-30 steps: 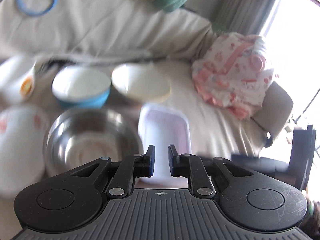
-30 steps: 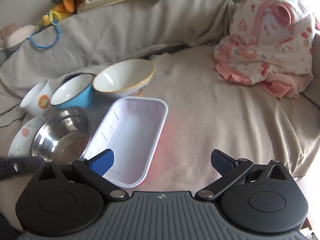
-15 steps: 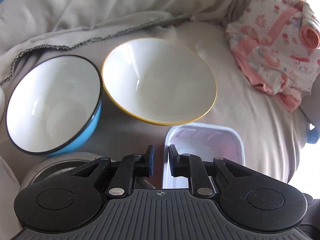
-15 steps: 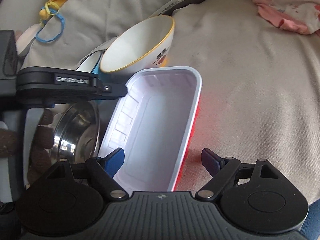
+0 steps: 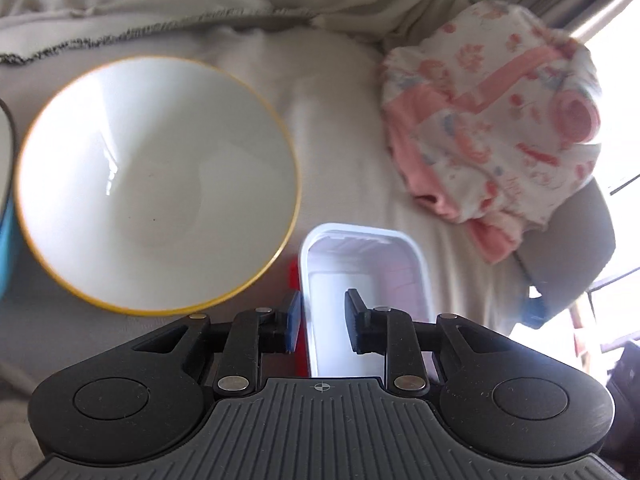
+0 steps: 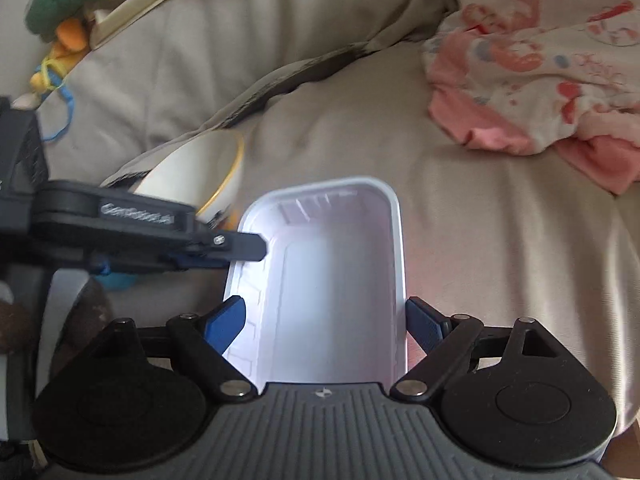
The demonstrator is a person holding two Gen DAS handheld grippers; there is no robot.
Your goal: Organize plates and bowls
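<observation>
A white rectangular tray with red outside (image 6: 332,272) lies on the beige sofa cover. My right gripper (image 6: 324,322) is open and straddles its near end, one finger on each side. My left gripper (image 5: 322,318) is partly open, its fingers on either side of the tray's left wall (image 5: 306,280); the same gripper shows from the side in the right wrist view (image 6: 240,248). A white bowl with a yellow rim (image 5: 156,184) sits just left of the tray, tilted; it also shows in the right wrist view (image 6: 200,178).
A blue bowl's edge (image 5: 6,216) is at the far left. A pink patterned cloth bundle (image 5: 492,128) lies to the right on the sofa. Green and orange toys (image 6: 76,8) lie on the sofa back. The sofa cover (image 6: 500,240) stretches right of the tray.
Both grippers moved forward onto the tray. The left gripper opened slightly and now sits over the tray's left wall. The right gripper's fingers now flank the tray.
</observation>
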